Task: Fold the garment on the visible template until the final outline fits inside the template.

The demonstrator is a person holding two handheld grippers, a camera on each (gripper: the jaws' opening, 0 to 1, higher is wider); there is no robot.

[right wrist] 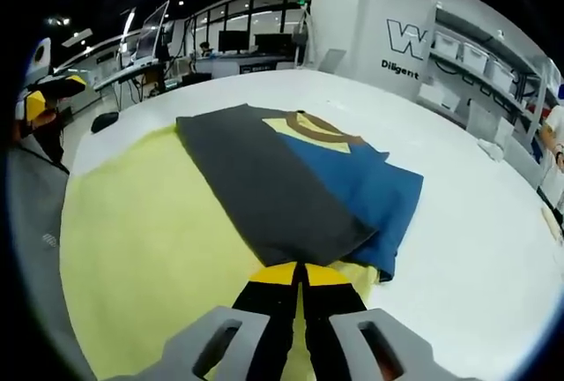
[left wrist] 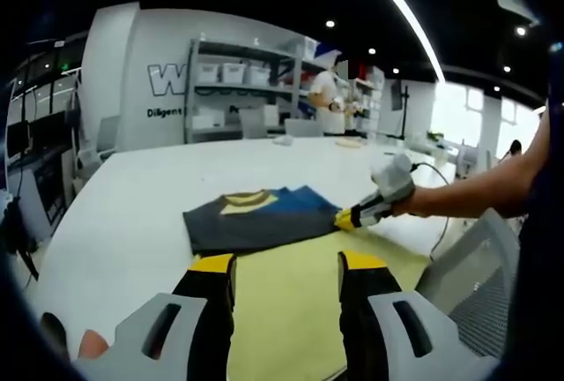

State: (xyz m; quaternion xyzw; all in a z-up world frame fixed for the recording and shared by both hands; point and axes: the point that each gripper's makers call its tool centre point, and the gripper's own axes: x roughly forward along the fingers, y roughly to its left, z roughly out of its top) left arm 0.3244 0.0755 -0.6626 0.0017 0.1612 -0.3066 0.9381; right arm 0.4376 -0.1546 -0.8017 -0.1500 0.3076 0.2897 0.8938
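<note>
In the left gripper view, the left gripper [left wrist: 286,266] rises from six o'clock with its two yellow-tipped black fingers [left wrist: 214,286] spread apart and nothing between them, hanging over the pale yellow template [left wrist: 291,302] that lies flat on the white table [left wrist: 132,213]. Just past the fingertips, toward twelve o'clock, the garment [left wrist: 260,220] lies folded into a dark grey and blue slab with a yellow and brown collar patch showing on top; its near edge rests along the template. From three o'clock the right gripper [left wrist: 345,219] comes in on a person's bare forearm [left wrist: 480,189], its yellow tip touching the garment's right-hand corner. Shelving [left wrist: 238,90] with white bins stands against the far wall at twelve o'clock, and another person [left wrist: 330,99] stands beside it. In the right gripper view, the right gripper [right wrist: 300,280] rises from six o'clock with its fingers [right wrist: 269,297] pressed together at the garment's [right wrist: 300,183] near corner; cloth between the tips cannot be made out. The garment stretches away toward eleven o'clock, its grey panel over the blue one, partly on the template [right wrist: 150,249] and partly on the table [right wrist: 467,249] toward three o'clock. The left gripper [right wrist: 40,103] shows at nine o'clock.
</note>
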